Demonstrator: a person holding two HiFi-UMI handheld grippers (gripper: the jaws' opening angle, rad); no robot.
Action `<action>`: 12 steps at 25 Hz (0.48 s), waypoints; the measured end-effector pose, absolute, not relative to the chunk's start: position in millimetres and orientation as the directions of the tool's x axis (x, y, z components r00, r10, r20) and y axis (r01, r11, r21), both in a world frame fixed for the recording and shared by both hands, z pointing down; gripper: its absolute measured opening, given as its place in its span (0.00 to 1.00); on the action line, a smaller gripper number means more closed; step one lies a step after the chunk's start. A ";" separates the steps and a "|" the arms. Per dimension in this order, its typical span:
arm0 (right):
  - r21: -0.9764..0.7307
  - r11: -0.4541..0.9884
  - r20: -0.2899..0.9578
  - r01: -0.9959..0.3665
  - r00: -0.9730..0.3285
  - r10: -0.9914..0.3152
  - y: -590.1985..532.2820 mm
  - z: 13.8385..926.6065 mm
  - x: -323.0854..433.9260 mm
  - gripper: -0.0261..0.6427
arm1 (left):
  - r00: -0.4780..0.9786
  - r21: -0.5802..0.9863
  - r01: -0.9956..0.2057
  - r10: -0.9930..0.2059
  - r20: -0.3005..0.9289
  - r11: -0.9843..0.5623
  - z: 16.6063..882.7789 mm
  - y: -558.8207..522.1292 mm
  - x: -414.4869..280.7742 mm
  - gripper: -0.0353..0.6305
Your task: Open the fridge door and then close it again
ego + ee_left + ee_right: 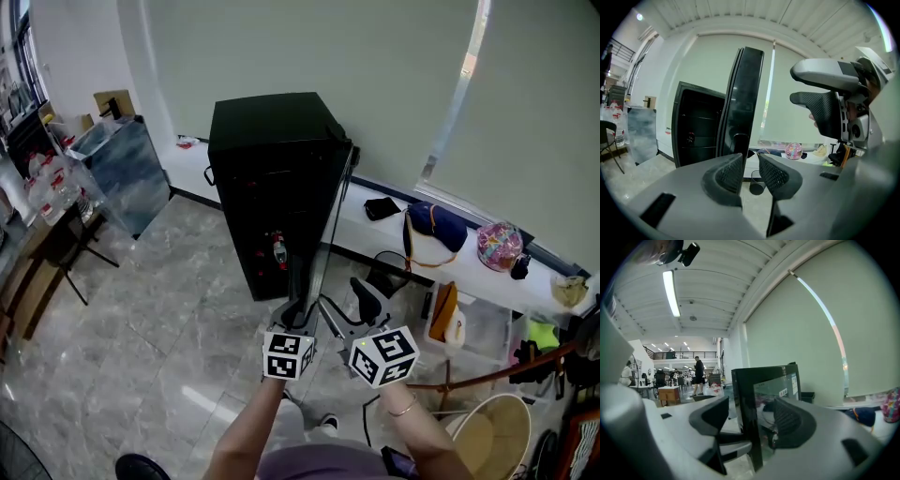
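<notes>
— Since the fridge door (pixel 743 93) stands swung wide from the fridge (pixel 267 141), where does it lie?
— Upright, edge-on, just ahead of the left gripper (pixel 750 161), the nearer one; its jaws are barely apart, empty. The right gripper (pixel 752 404), beside, gapes wide, holding nothing.

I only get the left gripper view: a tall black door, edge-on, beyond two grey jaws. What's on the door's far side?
Observer: The right gripper view shows the inner face of the tall black fridge door, with small white stickers near its top.
Operator: Is that grey thing at my upper right holding the door?
Observer: That's the right hand-held gripper. In its own view the jaws stand wide apart, the door's edge lined up between them, no pad visibly pressing it.
</notes>
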State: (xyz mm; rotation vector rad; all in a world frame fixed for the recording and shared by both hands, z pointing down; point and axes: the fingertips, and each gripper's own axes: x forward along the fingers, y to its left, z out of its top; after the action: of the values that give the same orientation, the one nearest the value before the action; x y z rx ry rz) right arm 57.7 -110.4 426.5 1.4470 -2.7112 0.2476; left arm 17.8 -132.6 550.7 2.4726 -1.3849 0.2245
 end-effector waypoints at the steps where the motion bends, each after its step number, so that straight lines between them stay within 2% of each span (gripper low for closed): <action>1: -0.107 0.553 0.128 -0.826 -0.563 -0.817 -110.3 425.5 57.8 0.48 | 0.526 0.182 -0.851 -0.805 0.276 -0.494 550.6 -131.3 21.2 0.20; 4: -0.088 0.563 0.137 -0.822 -0.570 -0.810 -112.7 423.4 55.4 0.49 | 0.530 0.180 -0.848 -0.803 0.274 -0.498 549.8 -129.5 28.1 0.20; 8: -0.078 0.567 0.142 -0.820 -0.572 -0.808 -117.0 419.9 49.6 0.56 | 0.528 0.180 -0.849 -0.803 0.277 -0.496 548.1 -127.9 31.3 0.20; 12: -0.072 0.582 0.151 -0.810 -0.586 -0.796 -122.6 419.4 42.1 0.60 | 0.528 0.177 -0.849 -0.803 0.276 -0.497 549.3 -127.5 31.3 0.19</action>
State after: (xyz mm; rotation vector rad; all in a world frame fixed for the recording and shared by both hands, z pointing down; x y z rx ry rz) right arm 42.1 -122.6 419.4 1.3760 -2.7024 0.2026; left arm 31.3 -127.5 549.3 2.4804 -1.3803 0.2263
